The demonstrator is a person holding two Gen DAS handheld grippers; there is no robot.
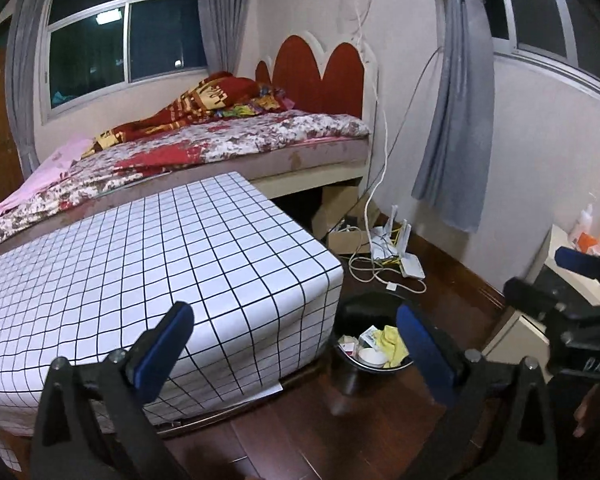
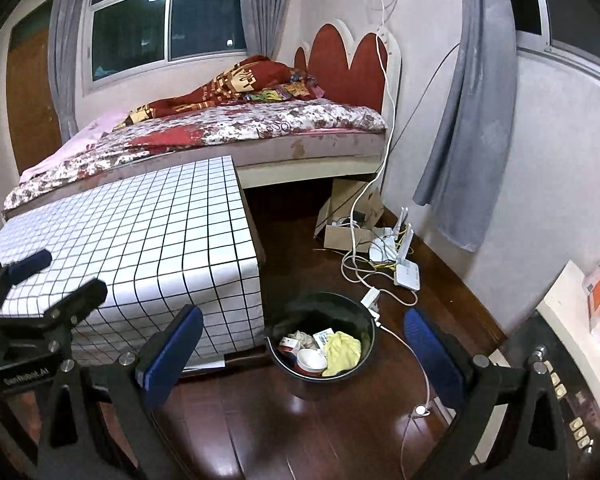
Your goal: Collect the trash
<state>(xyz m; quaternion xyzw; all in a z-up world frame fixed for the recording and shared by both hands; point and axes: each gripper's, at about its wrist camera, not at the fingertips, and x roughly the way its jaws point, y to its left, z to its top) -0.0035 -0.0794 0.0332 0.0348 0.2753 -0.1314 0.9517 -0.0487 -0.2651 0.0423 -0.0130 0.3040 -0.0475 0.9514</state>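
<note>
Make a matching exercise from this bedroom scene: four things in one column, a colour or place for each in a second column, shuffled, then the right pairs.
Things
1. trash bin
2. cloth in the bin
3. headboard
4. router

Descriptions
A. red, at the far end of the bed
B. white, on the floor among cables near the wall
C. black, on the wooden floor beside the grid-patterned table
D. yellow, lying among the trash

Pairs: 1-C, 2-D, 3-A, 4-B
</note>
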